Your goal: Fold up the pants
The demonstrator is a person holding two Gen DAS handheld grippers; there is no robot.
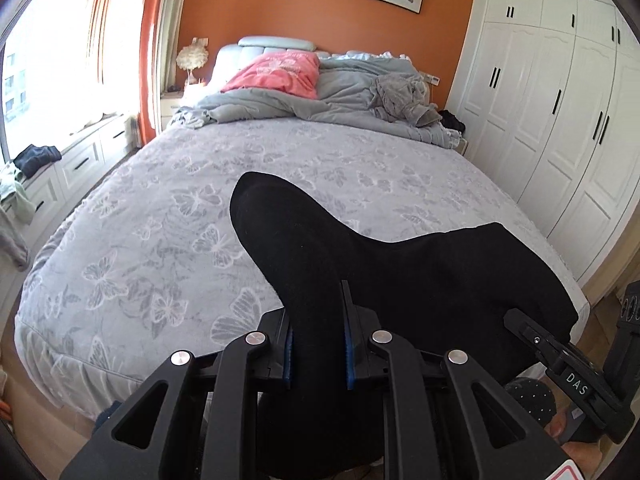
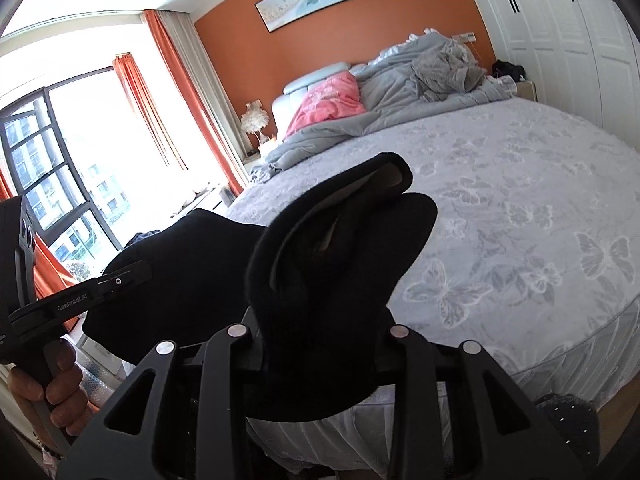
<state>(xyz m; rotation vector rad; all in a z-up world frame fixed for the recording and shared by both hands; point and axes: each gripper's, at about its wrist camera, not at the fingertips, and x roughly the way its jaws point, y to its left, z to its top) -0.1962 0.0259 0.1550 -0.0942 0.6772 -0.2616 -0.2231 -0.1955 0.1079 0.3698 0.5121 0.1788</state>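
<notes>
At the foot of the bed (image 1: 168, 216), black pants (image 1: 400, 272) hang in the air between both grippers, above the butterfly-print cover. Left to right in the left view: window bench with dark clothes (image 1: 38, 158), pink pillow (image 1: 276, 74), rumpled grey duvet (image 1: 344, 96), white wardrobe (image 1: 560, 112). Left gripper (image 1: 318, 344) is clamped on a bunched edge of pants, blue pads touching cloth. Right gripper (image 2: 320, 344) grips pants too; cloth hides its fingers and blocks much of the bed. Only the right view shows the person's left hand (image 2: 52, 392) and the window panes (image 2: 52, 184).
</notes>
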